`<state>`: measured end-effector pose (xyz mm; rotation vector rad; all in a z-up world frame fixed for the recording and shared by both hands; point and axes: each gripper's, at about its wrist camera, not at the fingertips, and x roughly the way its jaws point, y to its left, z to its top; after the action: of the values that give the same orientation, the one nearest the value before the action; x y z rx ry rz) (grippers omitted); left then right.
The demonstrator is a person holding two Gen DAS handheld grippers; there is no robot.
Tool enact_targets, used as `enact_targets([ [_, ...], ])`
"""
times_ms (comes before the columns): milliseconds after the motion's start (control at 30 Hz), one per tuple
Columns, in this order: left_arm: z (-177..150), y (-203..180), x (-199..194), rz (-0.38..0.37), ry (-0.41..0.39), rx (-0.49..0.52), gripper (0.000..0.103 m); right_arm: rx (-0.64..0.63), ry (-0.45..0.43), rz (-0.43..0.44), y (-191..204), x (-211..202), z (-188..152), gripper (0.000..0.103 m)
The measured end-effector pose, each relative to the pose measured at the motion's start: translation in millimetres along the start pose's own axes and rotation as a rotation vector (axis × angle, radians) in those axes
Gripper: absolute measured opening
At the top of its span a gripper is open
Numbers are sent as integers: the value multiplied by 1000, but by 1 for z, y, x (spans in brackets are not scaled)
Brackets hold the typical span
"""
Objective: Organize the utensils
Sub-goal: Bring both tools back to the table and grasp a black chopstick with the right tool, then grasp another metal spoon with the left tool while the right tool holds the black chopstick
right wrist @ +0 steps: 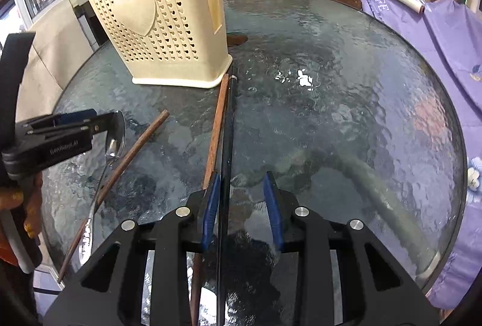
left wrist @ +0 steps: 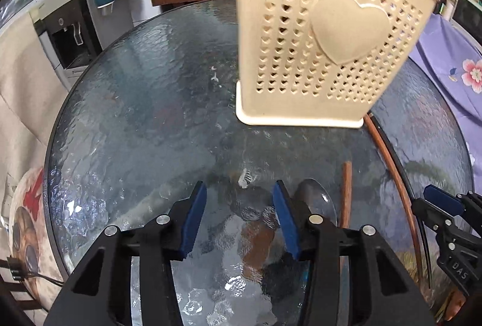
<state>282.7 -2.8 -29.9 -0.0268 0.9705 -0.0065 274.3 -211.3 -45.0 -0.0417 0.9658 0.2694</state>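
Now, by label:
Left gripper (left wrist: pixel 239 195): jaws apart, empty, spoon (right wrist: pixel 116 134) beside.
Right gripper (right wrist: pixel 241 186): jaws apart, straddling black chopstick (right wrist: pixel 228 127), seemingly ungripped.
Holder (right wrist: pixel 162 24): upright on desk (right wrist: pixel 331 85), awaiting utensils.

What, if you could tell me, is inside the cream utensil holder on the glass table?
Through the side cut-out of the utensil holder only its cream inner walls show. The heart-shaped holes look dark, and the perforated front hides the rest, so whether utensils are inside cannot be told.
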Motion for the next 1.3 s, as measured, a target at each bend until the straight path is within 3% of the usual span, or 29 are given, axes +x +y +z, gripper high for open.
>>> enact_targets([
  [200,-11,16,-17,-36,-15,-63,49,-45,13,-31,5,12,15,31],
  [433,-32,-5,-27,-59,-8,3,50,-104,18,-47,17,30,41,31],
  [633,-23,-4,-17,-59,-1,-51,50,-81,16,-40,15,44,62,30],
  [733,-15,-8,-16,-46,-10,-68,62,-89,11,-41,16,47,65,25],
  [767,-13,-10,-17,-45,-13,-67,65,-101,9,-40,18,47,65,18],
  [867,-9,-20,-18,-17,-31,-55,69,-134,4,-63,27,48,64,11],
  [967,-8,-29,-14,34,-33,-32,69,-145,0,-77,33,49,65,9],
  [1100,-13,-32,-10,47,-18,-46,68,-104,15,-41,24,52,72,9],
  [1300,-12,-36,-2,50,10,-59,65,-101,11,-54,19,58,82,9],
])
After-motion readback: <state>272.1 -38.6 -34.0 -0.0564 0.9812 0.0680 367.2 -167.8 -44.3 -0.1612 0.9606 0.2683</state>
